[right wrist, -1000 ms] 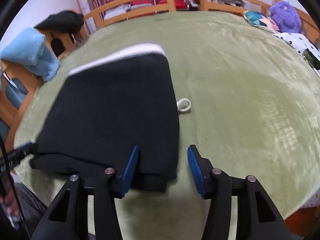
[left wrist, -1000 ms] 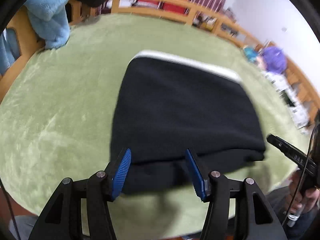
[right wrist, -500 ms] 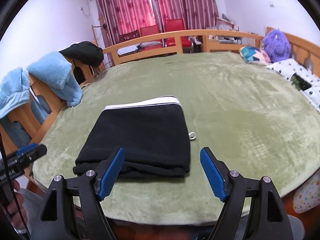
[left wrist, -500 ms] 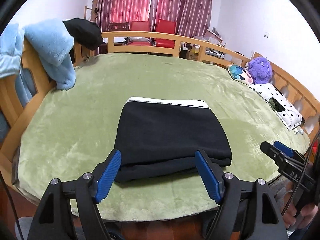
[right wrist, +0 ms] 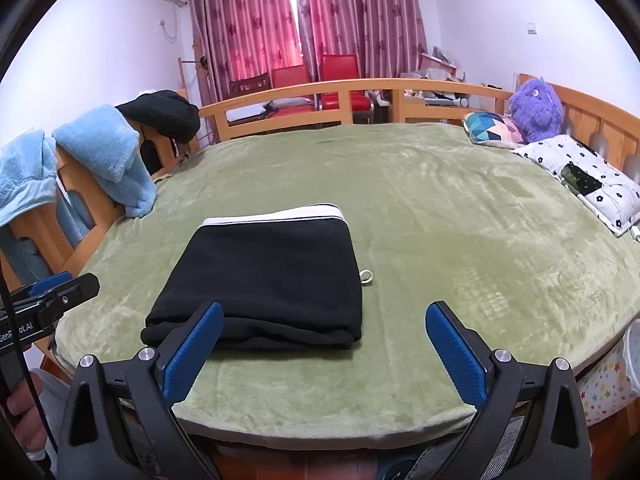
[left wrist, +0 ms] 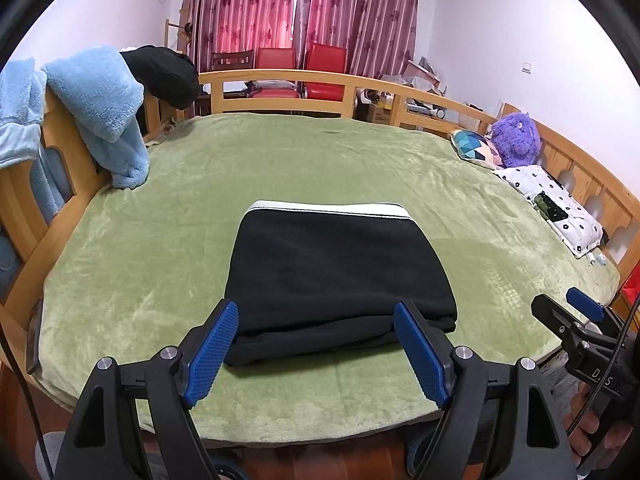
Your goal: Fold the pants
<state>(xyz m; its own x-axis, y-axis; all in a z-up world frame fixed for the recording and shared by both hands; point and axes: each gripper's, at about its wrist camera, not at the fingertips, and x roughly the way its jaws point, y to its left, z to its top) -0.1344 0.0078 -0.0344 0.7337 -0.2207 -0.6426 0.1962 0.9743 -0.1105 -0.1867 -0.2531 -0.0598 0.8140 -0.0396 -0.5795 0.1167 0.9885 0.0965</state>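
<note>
Both grippers have pulled back and up from the folded pants (left wrist: 336,276) since one second ago, when their blue pads were low at the near edge of the black cloth; now the whole bundle and much of the room are in view. The left gripper (left wrist: 316,354) has its jaws spread, and they have just been opening. Nothing is between its pads (left wrist: 212,354); they hang in the air in front of the pants and do not touch the cloth. The right gripper (right wrist: 324,354) is spread still wider, and its jaws have also just been opening. It holds nothing. Its left pad (right wrist: 192,354) stands in front of the near left corner of the bundle, and its right pad stands over the bare green blanket (right wrist: 460,240).

The pants lie folded into a thick black rectangle on the green blanket, near the front edge of the bed, with a white band (left wrist: 328,208) along the far side. A small white loop (right wrist: 367,277) lies on the blanket just beside the right edge of the bundle. In the left wrist view the right gripper shows at the right border, with a hand (left wrist: 592,424) under it. A blue towel (left wrist: 104,108) hangs over the wooden rail (left wrist: 280,80) on the left.
</note>
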